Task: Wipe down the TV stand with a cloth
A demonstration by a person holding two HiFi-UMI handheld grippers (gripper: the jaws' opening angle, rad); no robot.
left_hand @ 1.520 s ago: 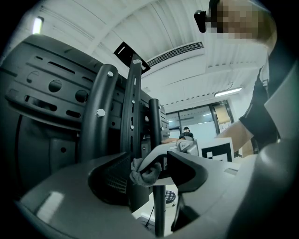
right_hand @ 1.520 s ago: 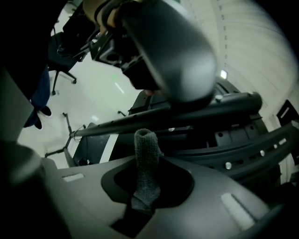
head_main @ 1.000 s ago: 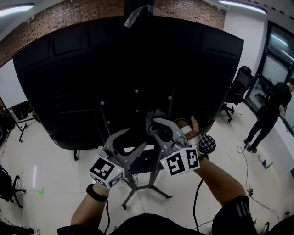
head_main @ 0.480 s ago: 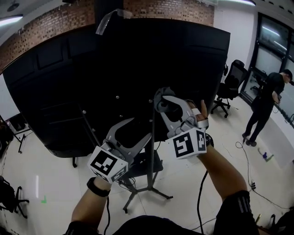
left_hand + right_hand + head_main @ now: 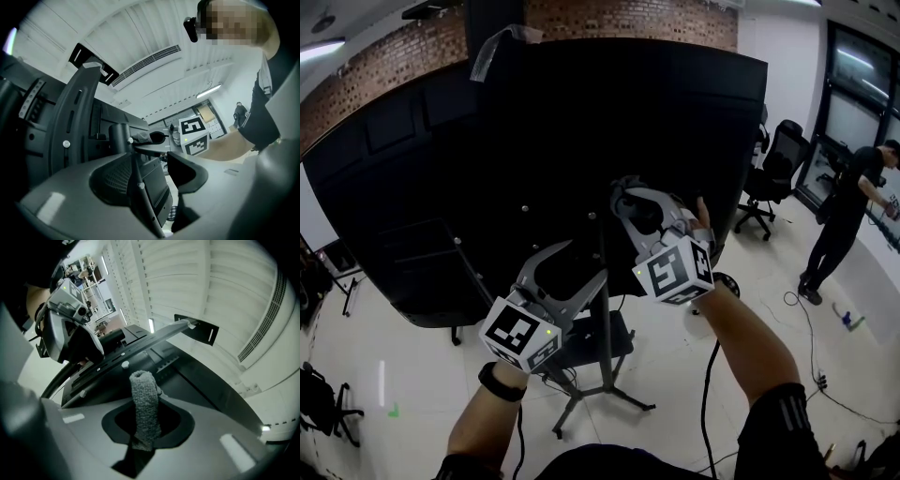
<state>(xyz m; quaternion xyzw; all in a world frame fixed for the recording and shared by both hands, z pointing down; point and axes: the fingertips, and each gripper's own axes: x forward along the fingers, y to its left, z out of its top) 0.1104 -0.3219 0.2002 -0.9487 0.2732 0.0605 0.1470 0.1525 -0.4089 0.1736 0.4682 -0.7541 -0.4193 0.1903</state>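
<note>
The TV stand's upright pole (image 5: pixel 602 319) and small shelf (image 5: pixel 592 345) stand under the black back of the big TV (image 5: pixel 534 141). My right gripper (image 5: pixel 623 202) is raised against the TV's back, just right of the pole. It is shut on a grey terry cloth (image 5: pixel 144 404) that sticks up from between its jaws. My left gripper (image 5: pixel 589 262) hangs lower, at the left of the pole. Its jaws stand a little apart with nothing gripped. In the left gripper view the pole (image 5: pixel 140 187) shows through the gap, and I cannot tell whether it touches them.
The stand's splayed legs (image 5: pixel 614 392) rest on a pale tiled floor. Office chairs (image 5: pixel 773 173) and a standing person (image 5: pixel 848 206) are at the right. Cables (image 5: pixel 811 370) trail across the floor at the right. Another chair (image 5: pixel 323 398) is at the lower left.
Both grippers have risen toward the TV's back. The right one, still holding the cloth, climbed more and closed in on the pole. The left stayed beside the pole.
</note>
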